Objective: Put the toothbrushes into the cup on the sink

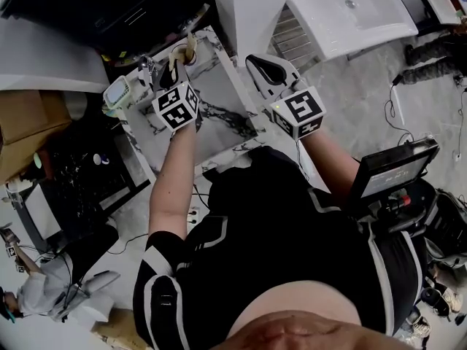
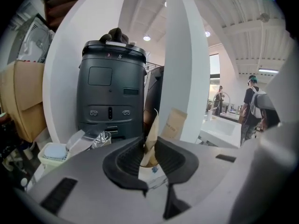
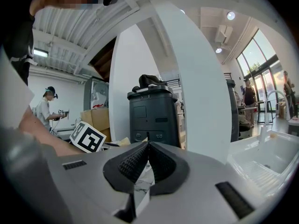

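Standing between the parted jaws of the left gripper [image 2: 149, 146], the pale toothbrush [image 2: 153, 127] looks light, stiff and slim, likely to tip; mid-handle seems the best hold. It is above the marbled counter [image 1: 219, 133]. The right gripper [image 3: 148, 146] is closed, empty.

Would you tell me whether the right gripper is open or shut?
Shut: on the right gripper the jaws meet, with nothing between them.

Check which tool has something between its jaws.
The left tool: a tan toothbrush stands between its parted jaws. The right tool is shut on nothing.
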{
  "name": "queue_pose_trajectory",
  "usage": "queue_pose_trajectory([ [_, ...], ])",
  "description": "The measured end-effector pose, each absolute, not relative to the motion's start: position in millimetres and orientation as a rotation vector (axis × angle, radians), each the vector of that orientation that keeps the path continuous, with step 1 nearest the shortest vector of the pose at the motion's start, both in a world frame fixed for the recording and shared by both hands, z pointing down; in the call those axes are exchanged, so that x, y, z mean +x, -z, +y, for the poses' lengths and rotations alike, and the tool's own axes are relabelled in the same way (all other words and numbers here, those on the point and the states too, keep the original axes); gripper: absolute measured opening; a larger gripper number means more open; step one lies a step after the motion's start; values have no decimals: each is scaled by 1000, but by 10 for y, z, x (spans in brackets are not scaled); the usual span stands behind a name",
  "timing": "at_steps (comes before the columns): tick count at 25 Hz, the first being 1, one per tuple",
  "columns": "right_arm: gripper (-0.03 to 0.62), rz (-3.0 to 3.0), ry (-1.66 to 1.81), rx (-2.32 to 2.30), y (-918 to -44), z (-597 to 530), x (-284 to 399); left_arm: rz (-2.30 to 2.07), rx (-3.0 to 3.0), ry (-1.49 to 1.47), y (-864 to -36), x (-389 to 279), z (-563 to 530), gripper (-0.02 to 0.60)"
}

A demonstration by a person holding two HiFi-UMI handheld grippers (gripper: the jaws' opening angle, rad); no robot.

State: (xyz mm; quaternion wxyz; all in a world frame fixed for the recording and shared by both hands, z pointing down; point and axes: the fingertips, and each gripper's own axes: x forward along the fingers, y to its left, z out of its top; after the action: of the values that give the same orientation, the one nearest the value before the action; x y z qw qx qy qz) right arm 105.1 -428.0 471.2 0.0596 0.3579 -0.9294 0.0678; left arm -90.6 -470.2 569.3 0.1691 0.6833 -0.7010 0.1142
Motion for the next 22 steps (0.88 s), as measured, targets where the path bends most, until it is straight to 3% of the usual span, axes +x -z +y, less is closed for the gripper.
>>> queue_pose_trajectory([
  [8, 25, -2799, -219, 1104, -4735, -4186, 1086, -1946, 1995, -373, -5667, -832, -4734, 80],
  [13, 25, -2795, -245, 1110, -4679, -4207, 1039, -1962, 2061, -382, -5523, -816, -4652, 132],
  [22, 25, -2870, -207, 1131, -4299, -4211, 797, -1987, 2271, -228, -4682, -791, -4192, 137],
])
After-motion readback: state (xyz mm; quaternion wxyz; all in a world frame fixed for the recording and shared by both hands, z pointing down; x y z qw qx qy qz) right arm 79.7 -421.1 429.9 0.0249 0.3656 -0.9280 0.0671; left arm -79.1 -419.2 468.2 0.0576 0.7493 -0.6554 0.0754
